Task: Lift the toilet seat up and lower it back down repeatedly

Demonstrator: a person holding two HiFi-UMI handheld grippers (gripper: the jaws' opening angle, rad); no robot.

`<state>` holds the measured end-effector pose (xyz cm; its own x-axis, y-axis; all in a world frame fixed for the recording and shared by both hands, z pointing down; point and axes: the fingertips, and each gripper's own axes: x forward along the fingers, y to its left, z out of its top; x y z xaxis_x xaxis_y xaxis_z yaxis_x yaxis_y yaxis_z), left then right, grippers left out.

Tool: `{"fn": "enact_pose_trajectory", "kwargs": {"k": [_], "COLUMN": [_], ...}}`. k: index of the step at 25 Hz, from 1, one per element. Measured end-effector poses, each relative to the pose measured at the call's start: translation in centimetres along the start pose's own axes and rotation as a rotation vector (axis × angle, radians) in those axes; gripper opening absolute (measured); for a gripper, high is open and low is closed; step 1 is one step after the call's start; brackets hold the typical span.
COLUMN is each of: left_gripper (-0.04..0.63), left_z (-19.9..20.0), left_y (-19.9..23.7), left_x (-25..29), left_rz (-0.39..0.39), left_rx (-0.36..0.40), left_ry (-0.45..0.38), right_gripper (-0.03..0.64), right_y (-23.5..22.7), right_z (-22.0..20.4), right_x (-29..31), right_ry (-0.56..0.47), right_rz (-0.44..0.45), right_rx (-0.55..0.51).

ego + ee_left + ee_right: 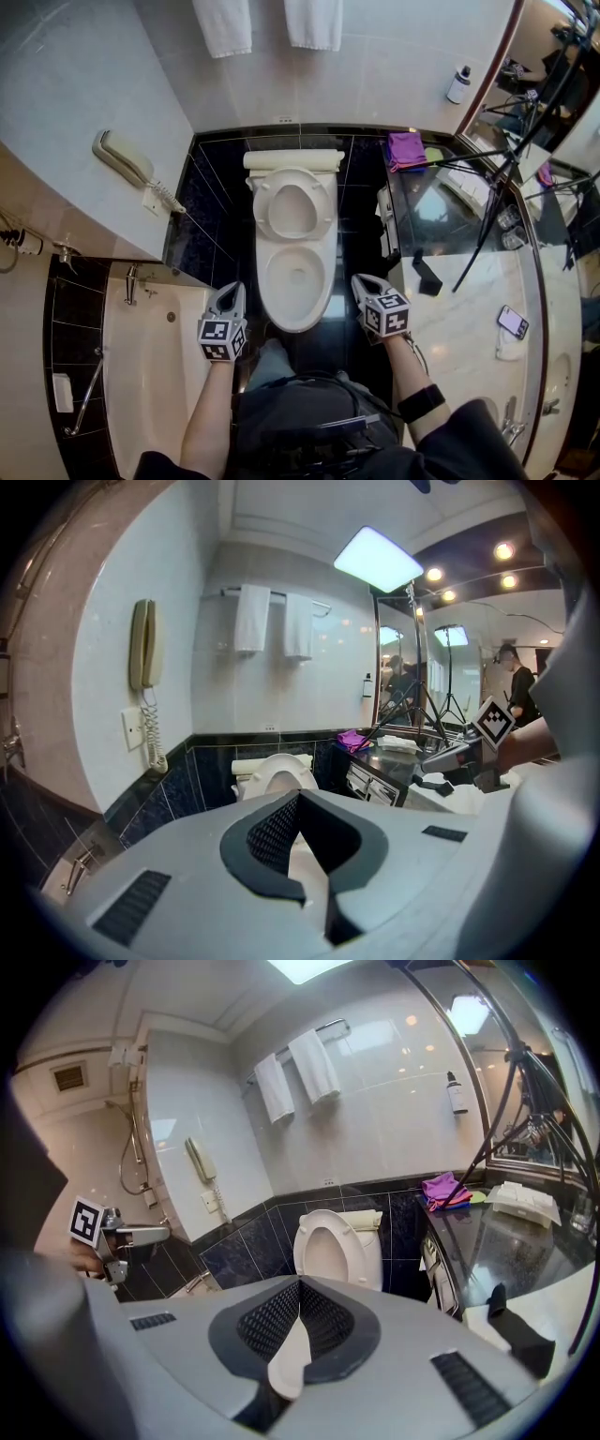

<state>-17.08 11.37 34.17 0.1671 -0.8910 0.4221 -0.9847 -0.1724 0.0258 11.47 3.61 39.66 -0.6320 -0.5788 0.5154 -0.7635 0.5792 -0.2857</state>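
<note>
The white toilet seat (263, 208) stands raised against the tank, and the open bowl (269, 292) shows below it. In the right gripper view the raised seat (314, 1241) faces me as an upright ring. My left gripper (231, 292) hovers just left of the bowl's front, apart from it, jaws shut and empty. My right gripper (366, 283) hovers just right of the bowl, also shut with nothing between its jaws. Both point toward the toilet. The left gripper (298, 796) and the right gripper (300, 1281) show their tips meeting in their own views.
A bathtub (150, 375) lies on the left under a wall phone (122, 159). To the right is a dark counter (441, 211) with a purple cloth (405, 148), a tripod (497, 202) and a phone (512, 321). Two towels (223, 23) hang on the back wall.
</note>
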Motion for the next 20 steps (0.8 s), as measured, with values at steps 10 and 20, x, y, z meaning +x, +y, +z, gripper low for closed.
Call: {"fn": "enact_pose_trajectory", "kwargs": {"k": [10, 20], "left_gripper": [0.000, 0.000], "left_z": [-0.2, 0.7], "left_y": [1.7, 4.1], "left_x": [6.3, 15.5], "left_rz": [-0.075, -0.163], "left_rx": [0.037, 0.076], "left_ry": [0.047, 0.064], "right_gripper": [0.078, 0.189], "right_y": [-1.2, -4.0], "right_z": [4.5, 9.9], "right_x": [7.3, 18.7], "right_ry": [0.079, 0.140], "right_rz": [-0.067, -0.159], "right_rx": [-0.265, -0.498]}}
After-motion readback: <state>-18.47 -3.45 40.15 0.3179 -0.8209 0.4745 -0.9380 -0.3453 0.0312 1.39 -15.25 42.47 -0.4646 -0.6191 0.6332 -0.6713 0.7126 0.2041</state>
